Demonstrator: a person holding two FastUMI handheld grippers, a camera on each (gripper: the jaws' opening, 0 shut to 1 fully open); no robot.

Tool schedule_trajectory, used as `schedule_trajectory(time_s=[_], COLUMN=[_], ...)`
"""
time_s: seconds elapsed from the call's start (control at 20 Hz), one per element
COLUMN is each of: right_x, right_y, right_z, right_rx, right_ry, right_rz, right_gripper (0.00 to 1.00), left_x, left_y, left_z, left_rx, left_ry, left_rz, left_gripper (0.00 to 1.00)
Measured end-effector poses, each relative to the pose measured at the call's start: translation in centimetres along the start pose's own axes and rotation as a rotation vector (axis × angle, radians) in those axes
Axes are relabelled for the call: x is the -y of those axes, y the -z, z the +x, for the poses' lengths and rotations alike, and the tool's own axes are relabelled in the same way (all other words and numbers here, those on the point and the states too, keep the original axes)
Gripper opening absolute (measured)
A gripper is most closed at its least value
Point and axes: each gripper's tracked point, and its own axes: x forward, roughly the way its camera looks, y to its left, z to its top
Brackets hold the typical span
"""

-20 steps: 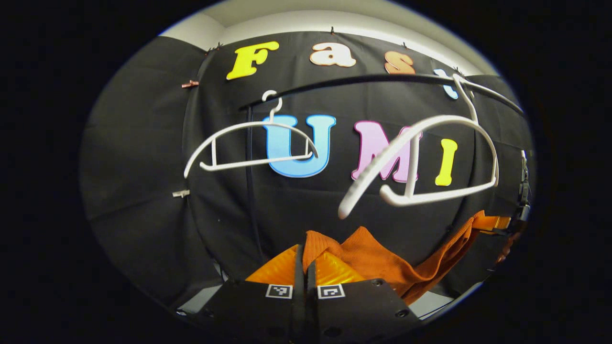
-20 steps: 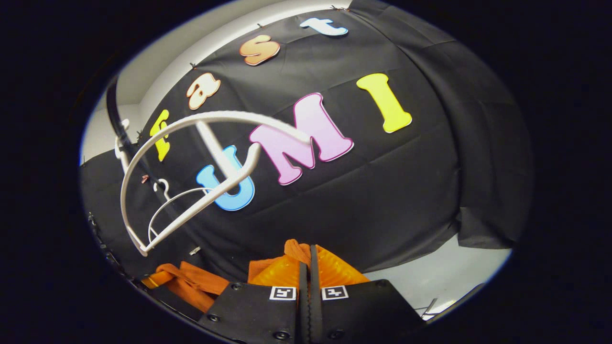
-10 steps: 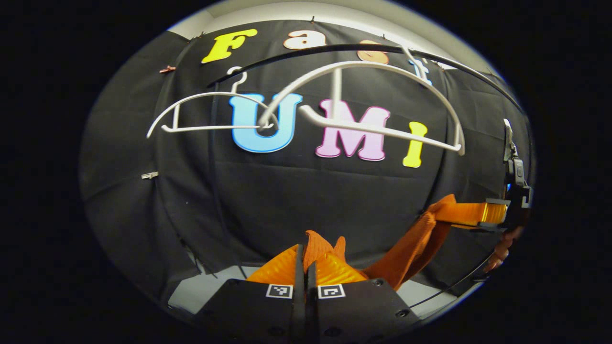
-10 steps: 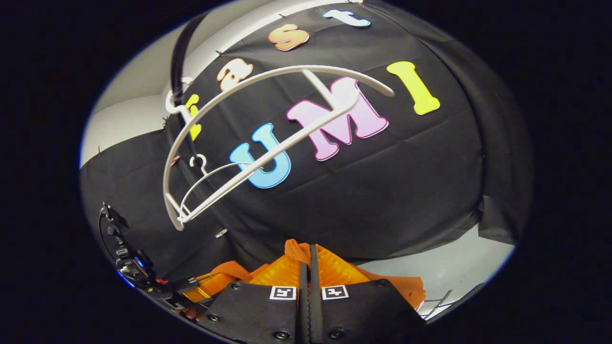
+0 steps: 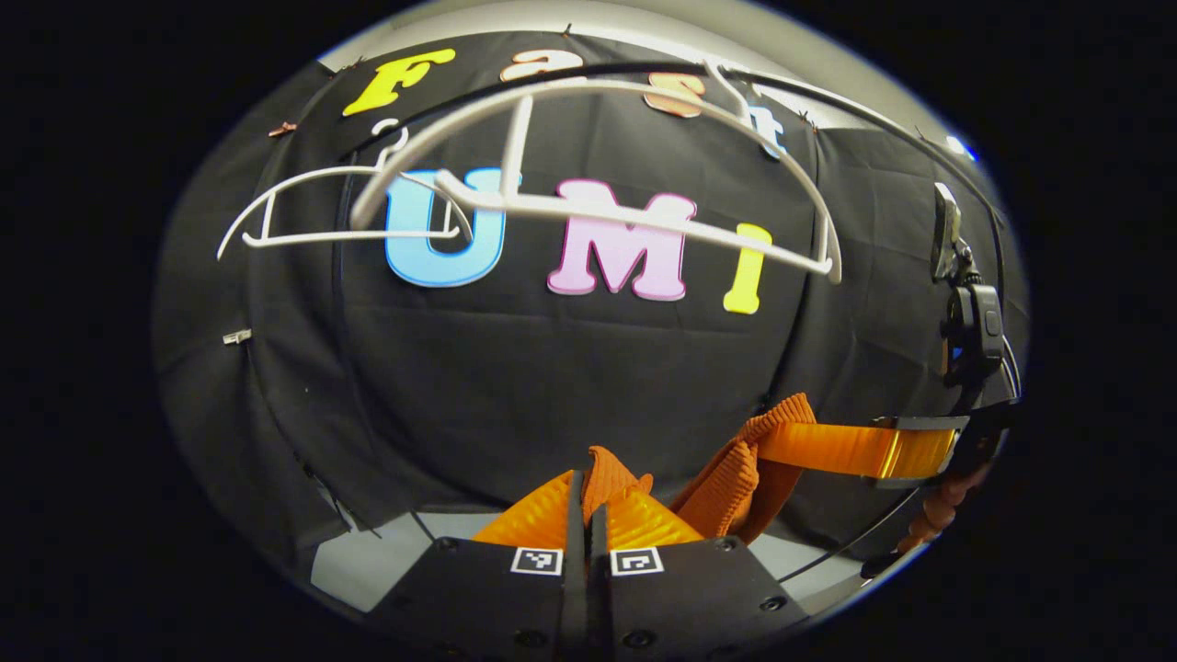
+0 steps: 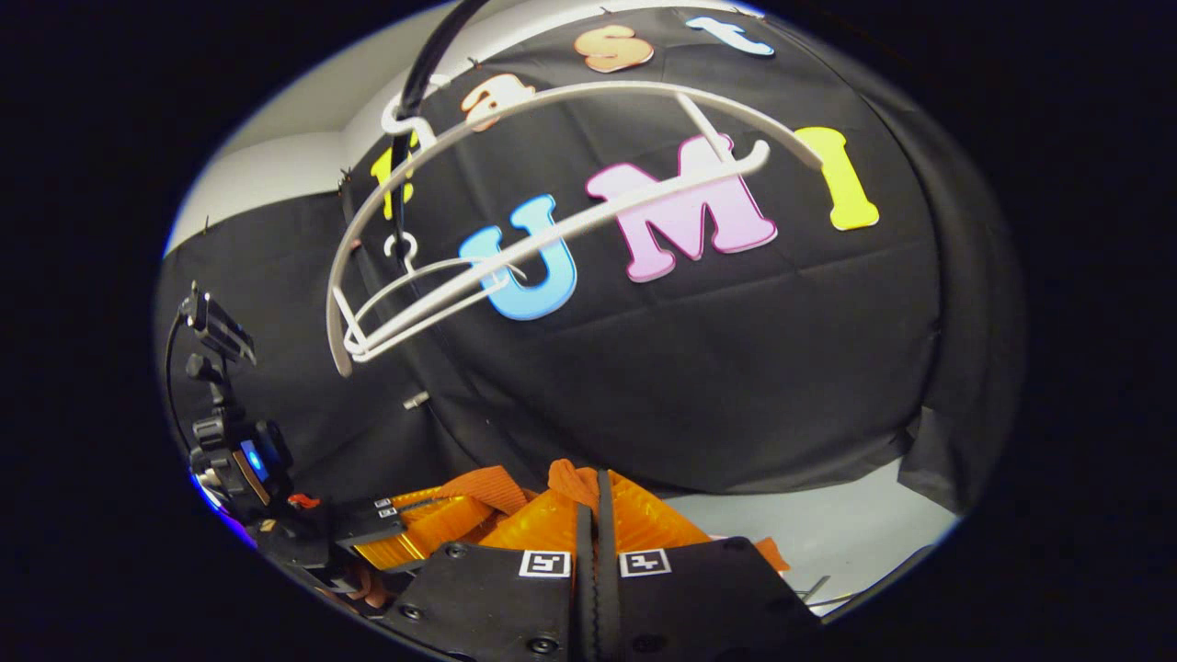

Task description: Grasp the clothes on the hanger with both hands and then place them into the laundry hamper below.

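We hold the orange knitted garment (image 5: 736, 464) off its hanger: our left claw (image 5: 586, 496) is clamped on one bunched edge, our right claw (image 6: 596, 496) on another, the cloth slung between them below the two bare white plastic hangers (image 5: 588, 198) on the black rail (image 5: 874, 101). What remains, we judge, is lowering it into the hamper; whether that hamper holds anything we cannot tell.

Black cloth wall (image 5: 570, 386) under a pale ceiling (image 6: 276, 175).
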Motion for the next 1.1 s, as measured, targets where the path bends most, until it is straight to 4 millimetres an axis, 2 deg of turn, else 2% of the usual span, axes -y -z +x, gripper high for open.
schedule_trajectory(time_s=[0.1, 0.15, 0.2, 0.3, 0.45, 0.5, 0.6, 0.7, 0.85, 0.9, 0.95, 1.0, 1.1], right_x=[2.1, 3.1, 4.0, 6.0, 7.1, 7.9, 9.8, 10.9, 11.7, 11.6, 11.5, 11.4, 10.7], right_y=[3.2, 4.8, 6.3, 9.5, 14.8, 16.7, 19.5, 20.7, 22.0, 22.0, 21.9, 21.7, 20.8], right_z=[0.3, 0.5, 0.9, 0.9, 0.8, 0.6, 0.3, -0.4, -1.5, -1.8, -2.2, -2.6, -3.0], right_rx=[-0.065, -0.095, -0.127, -0.193, -0.310, -0.362, -0.424, -0.448, -0.469, -0.468, -0.465, -0.460, -0.437], right_ry=[0.055, 0.080, 0.109, 0.167, 0.168, 0.187, 0.266, 0.330, 0.370, 0.375, 0.378, 0.379, 0.379], right_rz=[-0.021, -0.025, -0.030, -0.056, -0.063, -0.059, -0.067, -0.060, -0.049, -0.056, -0.065, -0.074, -0.100], right_gripper=[0.05, 0.05, 0.05, 0.05, 0.07, 0.23, 0.55, 0.87, 0.95, 0.97, 0.90, 0.98, 0.98], left_x=[0.4, 0.5, 0.4, -0.6, -2.4, -2.8, -4.0, -4.6, -4.2, -4.0, -3.8, -3.8, -3.5], left_y=[2.7, 5.1, 6.8, 10.4, 15.0, 17.0, 19.8, 21.3, 21.5, 21.5, 21.3, 21.0, 20.3], left_z=[0.7, 1.3, 1.8, 3.4, 3.7, 4.2, 2.7, 2.1, 1.2, 1.1, 0.9, 0.7, 0.3], left_rx=[-0.061, -0.096, -0.134, -0.209, -0.314, -0.352, -0.423, -0.457, -0.467, -0.465, -0.459, -0.451, -0.435], left_ry=[0.015, 0.019, 0.017, -0.002, -0.064, -0.087, -0.138, -0.155, -0.148, -0.144, -0.140, -0.133, -0.122], left_rz=[-0.004, -0.011, -0.015, -0.034, -0.067, -0.073, -0.053, -0.028, -0.021, -0.021, -0.021, -0.022, -0.017], left_gripper=[0.05, 0.05, 0.05, 0.05, 0.06, 0.05, 0.52, 0.99, 0.97, 0.97, 0.97, 0.97, 0.98])
